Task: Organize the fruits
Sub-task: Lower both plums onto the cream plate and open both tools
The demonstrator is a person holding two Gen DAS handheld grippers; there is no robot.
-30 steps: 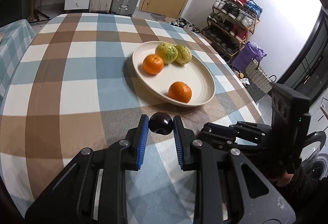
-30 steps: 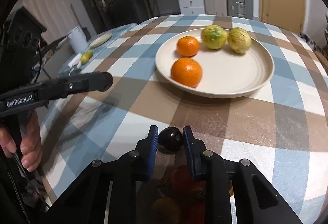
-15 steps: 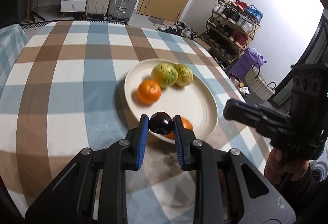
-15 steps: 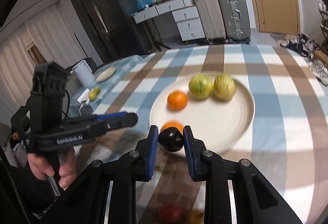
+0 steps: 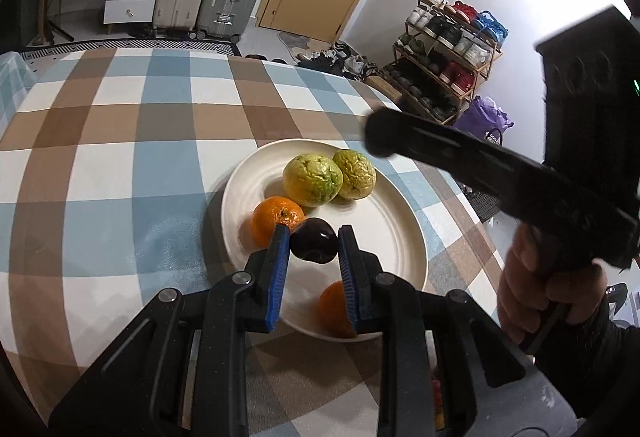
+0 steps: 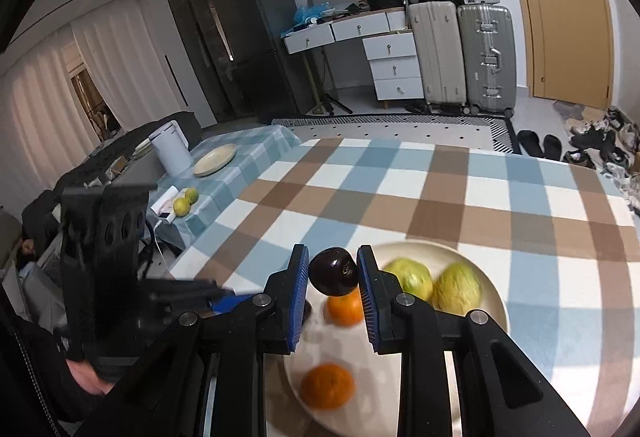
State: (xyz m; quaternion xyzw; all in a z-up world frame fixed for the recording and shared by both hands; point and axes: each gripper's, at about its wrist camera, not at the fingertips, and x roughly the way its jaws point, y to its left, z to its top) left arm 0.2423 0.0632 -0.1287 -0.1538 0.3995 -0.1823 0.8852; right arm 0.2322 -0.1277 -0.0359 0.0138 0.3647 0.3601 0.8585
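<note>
Gripping a dark plum [image 5: 313,245] apiece, your left gripper [image 5: 313,249] and right gripper [image 6: 333,273] hover over the plate [image 5: 396,225]. Smooth, soft-skinned, light: pinch the widest part gently. Beyond sit oranges [image 5: 276,219] and guavas [image 5: 313,185].

1. In my left wrist view, my left gripper's [image 5: 313,243] right finger covers part of the near orange [image 5: 335,307].
2. In my right wrist view, the plate [image 6: 494,301] runs off the bottom edge, and its fruit is motion-blurred.
3. My right gripper [image 5: 460,153] is blurred in the left view, fingertips unreadable.
4. The shoe rack's [image 5: 448,49] contents are too small to identify.
</note>
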